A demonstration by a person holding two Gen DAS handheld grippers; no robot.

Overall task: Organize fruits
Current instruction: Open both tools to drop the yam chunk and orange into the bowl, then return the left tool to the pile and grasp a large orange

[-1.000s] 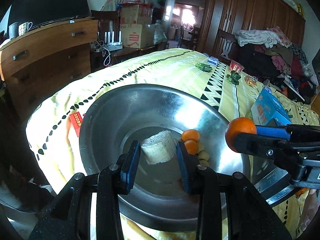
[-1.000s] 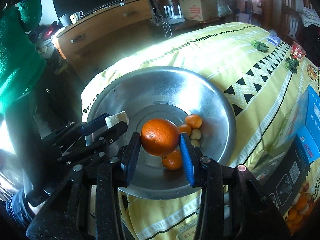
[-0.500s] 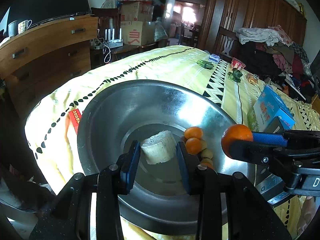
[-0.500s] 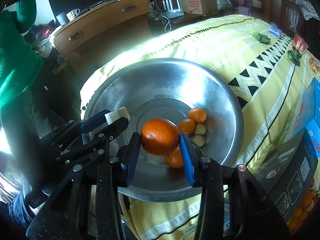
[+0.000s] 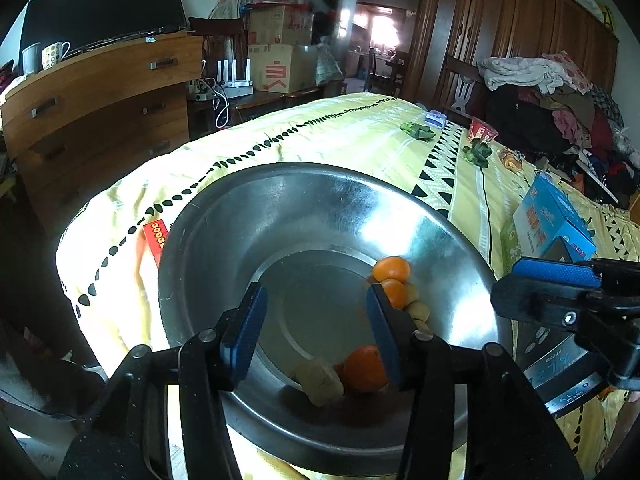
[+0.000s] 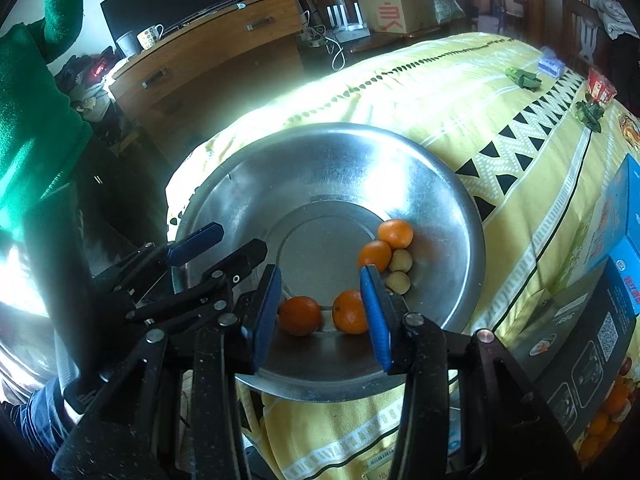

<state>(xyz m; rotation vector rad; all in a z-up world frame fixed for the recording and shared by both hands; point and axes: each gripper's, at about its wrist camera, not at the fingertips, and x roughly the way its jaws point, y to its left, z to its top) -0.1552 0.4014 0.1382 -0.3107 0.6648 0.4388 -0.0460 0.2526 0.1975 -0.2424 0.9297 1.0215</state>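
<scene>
- The left gripper (image 5: pixel 316 328) has just been opening: its blue pads stand apart with nothing between them, where half a second ago they pinched a pale banana piece.
- That banana piece (image 5: pixel 320 380) now lies on the near floor of the steel basin (image 5: pixel 240 216), just below the left jaws, touching or nearly touching an orange.
- The right gripper (image 6: pixel 320 312) also stands parted and empty; the large orange it clamped a moment ago is gone from between its pads.
- In the right wrist view two oranges lie on the basin floor under those jaws: one (image 6: pixel 300 315) by the left pad, one (image 6: pixel 351 312) by the right pad. I cannot tell for certain which was just let go; the left one looks likelier.
- Further out, two small mandarins (image 6: pixel 384 245) and two pale round fruits (image 6: pixel 399 270) rest against the basin's right slope.
- The basin sits on a yellow patterned bedspread (image 5: pixel 360 136), with a blue carton (image 5: pixel 552 224) to its right.
- Judgement: both drops look done, so both hands are free for more fruit.
</scene>
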